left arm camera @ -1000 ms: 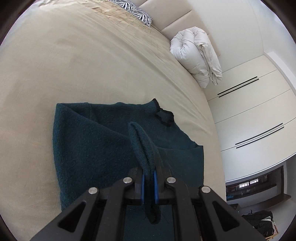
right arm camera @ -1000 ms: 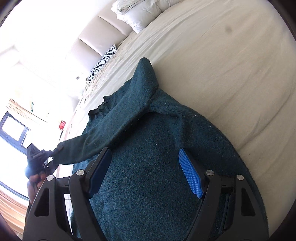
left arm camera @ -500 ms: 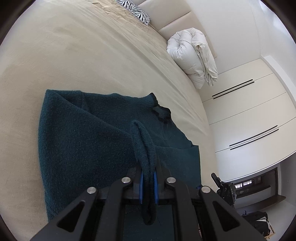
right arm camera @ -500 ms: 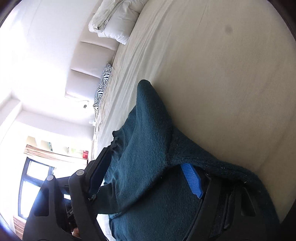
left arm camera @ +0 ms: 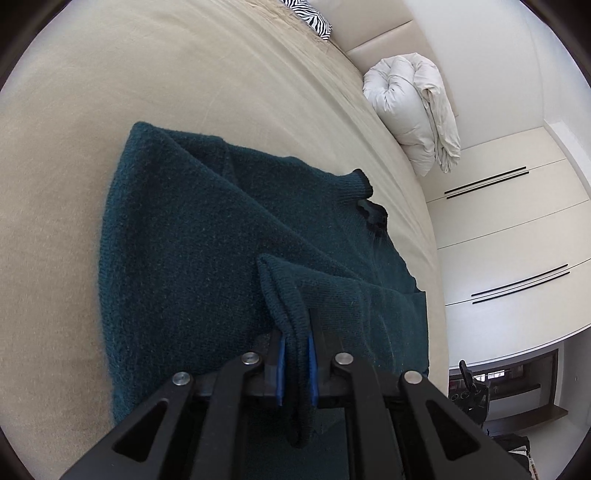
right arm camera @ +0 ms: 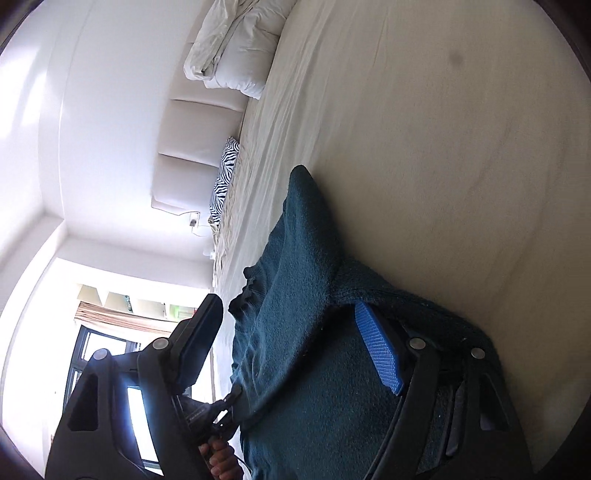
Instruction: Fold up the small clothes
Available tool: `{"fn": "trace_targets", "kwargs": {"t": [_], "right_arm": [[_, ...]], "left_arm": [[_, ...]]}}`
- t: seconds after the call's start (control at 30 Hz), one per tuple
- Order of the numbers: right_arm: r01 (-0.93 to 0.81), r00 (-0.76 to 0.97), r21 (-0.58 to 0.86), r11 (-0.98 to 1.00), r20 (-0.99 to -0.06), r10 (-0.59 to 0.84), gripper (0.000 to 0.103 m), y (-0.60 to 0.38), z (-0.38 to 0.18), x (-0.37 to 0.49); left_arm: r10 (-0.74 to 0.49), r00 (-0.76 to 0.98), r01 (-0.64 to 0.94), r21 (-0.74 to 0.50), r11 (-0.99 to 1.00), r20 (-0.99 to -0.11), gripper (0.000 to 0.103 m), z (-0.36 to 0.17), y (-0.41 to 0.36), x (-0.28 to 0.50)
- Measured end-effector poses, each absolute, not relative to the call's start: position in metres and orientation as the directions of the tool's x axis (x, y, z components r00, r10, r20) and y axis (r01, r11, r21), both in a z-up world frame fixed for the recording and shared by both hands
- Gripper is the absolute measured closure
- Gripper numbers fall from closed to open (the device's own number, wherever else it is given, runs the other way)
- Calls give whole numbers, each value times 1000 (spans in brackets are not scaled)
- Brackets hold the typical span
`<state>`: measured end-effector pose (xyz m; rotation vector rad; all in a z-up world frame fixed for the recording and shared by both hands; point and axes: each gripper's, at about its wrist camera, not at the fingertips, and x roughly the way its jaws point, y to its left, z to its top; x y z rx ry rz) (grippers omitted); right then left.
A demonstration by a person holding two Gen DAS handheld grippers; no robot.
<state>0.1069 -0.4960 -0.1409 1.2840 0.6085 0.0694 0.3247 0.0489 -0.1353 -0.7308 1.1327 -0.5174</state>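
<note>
A dark teal sweater [left arm camera: 207, 258] is lying partly folded on the beige bed [left arm camera: 110, 92], with its collar [left arm camera: 369, 206] pointing toward the far edge of the mattress. A sleeve end [left arm camera: 288, 295] is being pinched between the narrow blue pads of the left claw [left arm camera: 294, 363], which is closed tightly on the knit, the cloth rising in a ridge out of the jaws. The right claw [right arm camera: 291, 350] is being held wide apart just above the sweater body, with nothing gripped; its blue pad [right arm camera: 376, 354] is lying close against the fabric, though whether it is pressing down cannot be told. The step in hand is judged to be the laying of the sleeve across the body. It would be done well if the sleeve is carried low and flat, so that no loop is being dragged, and if the body is being steadied by the open claw while the sleeve is drawn over. The cuff should be released only once it is lying inside the sweater's outline. Open sheet is being offered on the near and left sides of the garment, so room for sweeping is ample there. On the collar side the mattress edge is close, and cupboards [left arm camera: 517, 229] are standing beyond it. A rolled white duvet [left arm camera: 413, 107] and a zebra pillow [left arm camera: 314, 14] are resting well apart, near the headboard.
</note>
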Motion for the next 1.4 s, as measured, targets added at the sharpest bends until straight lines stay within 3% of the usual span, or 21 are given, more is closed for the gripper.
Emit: {"fn": "trace_targets", "kwargs": {"t": [0.2, 0.37, 0.67, 1.0, 1.4], "right_arm": [[244, 839, 909, 338, -372, 397, 27, -514, -103, 81], [201, 814, 893, 402, -381, 439, 27, -521, -79, 115], [268, 715, 858, 438, -482, 507, 27, -510, -122, 207], [293, 734, 884, 364, -452, 508, 28, -531, -148, 266], [192, 681, 890, 415, -425, 596, 28, -503, -145, 187]], "left_arm": [[-671, 366, 37, -710, 703, -645, 88, -133, 42, 326], [-671, 378, 33, -715, 698, -638, 86, -136, 40, 328], [-710, 387, 106, -736, 669, -589, 86, -141, 45, 326], [-713, 430, 95, -757, 646, -554, 86, -140, 51, 328], [-699, 444, 124, -734, 668, -561, 88, -141, 52, 325]]}}
